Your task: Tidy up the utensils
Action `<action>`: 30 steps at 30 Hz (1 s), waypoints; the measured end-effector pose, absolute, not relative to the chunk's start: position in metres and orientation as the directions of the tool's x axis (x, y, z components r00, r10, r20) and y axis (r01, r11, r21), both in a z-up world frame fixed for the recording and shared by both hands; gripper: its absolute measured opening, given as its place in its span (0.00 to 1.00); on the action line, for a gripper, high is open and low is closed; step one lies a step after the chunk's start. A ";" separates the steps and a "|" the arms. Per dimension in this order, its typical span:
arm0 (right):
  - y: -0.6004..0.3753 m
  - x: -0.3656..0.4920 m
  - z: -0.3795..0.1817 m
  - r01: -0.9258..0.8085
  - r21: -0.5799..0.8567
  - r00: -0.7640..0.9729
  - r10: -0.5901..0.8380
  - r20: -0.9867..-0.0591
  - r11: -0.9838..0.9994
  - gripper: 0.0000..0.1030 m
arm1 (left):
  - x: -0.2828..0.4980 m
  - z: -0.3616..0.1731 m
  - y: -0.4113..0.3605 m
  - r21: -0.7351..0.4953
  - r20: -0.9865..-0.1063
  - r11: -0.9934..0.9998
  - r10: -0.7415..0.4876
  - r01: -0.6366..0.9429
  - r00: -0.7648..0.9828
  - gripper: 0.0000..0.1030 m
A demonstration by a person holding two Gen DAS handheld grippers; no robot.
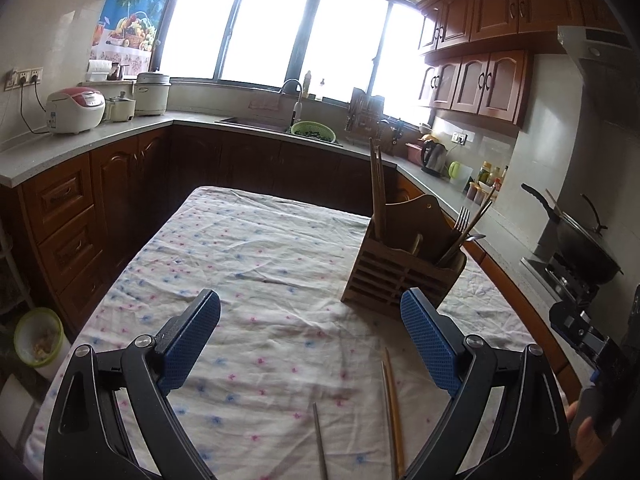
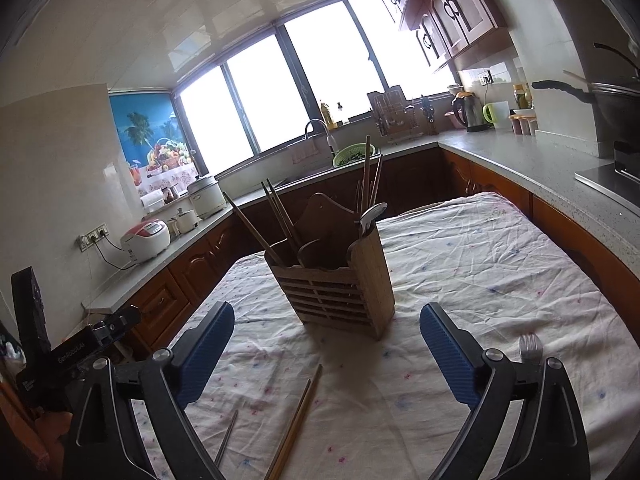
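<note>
While hovering over a flowered tablecloth (image 1: 248,248), left gripper (image 1: 310,312) and right gripper (image 2: 327,330) both spread wide, grasping nothing. Nearest, between the blue pads, a pair of wooden chopsticks (image 2: 298,420) and a grey metal chopstick (image 2: 227,436) lying loose on the cloth; a fork (image 2: 530,346) just behind the right gripper's right finger. Farther back, upright wooden utensil holder (image 2: 340,280) stocked with chopsticks, fork and spoon. Beyond, kitchen counter (image 1: 80,140) and bright windows (image 1: 280,32).

White tablecloth (image 1: 248,264) dotted pink and blue, brown slatted wooden holder (image 2: 340,292), blue textured pads (image 1: 192,340) on black grippers
</note>
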State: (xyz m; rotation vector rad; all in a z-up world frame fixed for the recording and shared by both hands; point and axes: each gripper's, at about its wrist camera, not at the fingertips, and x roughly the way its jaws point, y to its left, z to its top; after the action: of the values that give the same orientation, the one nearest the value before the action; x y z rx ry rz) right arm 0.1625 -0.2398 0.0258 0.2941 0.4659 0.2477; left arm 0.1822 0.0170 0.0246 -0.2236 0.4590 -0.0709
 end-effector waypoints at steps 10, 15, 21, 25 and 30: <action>-0.226 0.113 0.022 -0.215 0.241 0.889 0.291 -0.352 0.946 1.00 | 0.136 0.007 0.019 -0.210 -0.405 0.978 -0.069 -0.019 0.912 0.97; -0.222 0.089 0.023 -0.209 0.161 0.916 0.251 -0.314 0.965 1.00 | 0.119 0.001 0.018 -0.191 -0.390 0.981 -0.056 -0.021 0.919 0.97; -0.216 0.071 0.026 -0.208 0.081 0.931 0.223 -0.288 0.975 1.00 | 0.103 0.004 0.005 -0.108 -0.403 0.994 -0.052 0.009 0.914 0.97; -0.215 0.065 0.050 -0.220 0.063 0.935 0.229 -0.271 0.973 1.00 | 0.092 0.027 -0.003 -0.098 -0.376 0.993 -0.093 0.060 0.922 1.00; -0.219 0.059 0.075 -0.219 0.075 0.945 0.230 -0.232 0.973 1.00 | 0.078 0.043 -0.012 -0.065 -0.309 0.996 -0.075 0.058 0.948 1.00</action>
State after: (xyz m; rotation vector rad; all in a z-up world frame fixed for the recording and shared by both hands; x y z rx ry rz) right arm 0.0592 -0.2189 0.0752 0.0481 0.2422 0.2286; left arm 0.0784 -0.0122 0.0435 -0.0550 0.3169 -0.0679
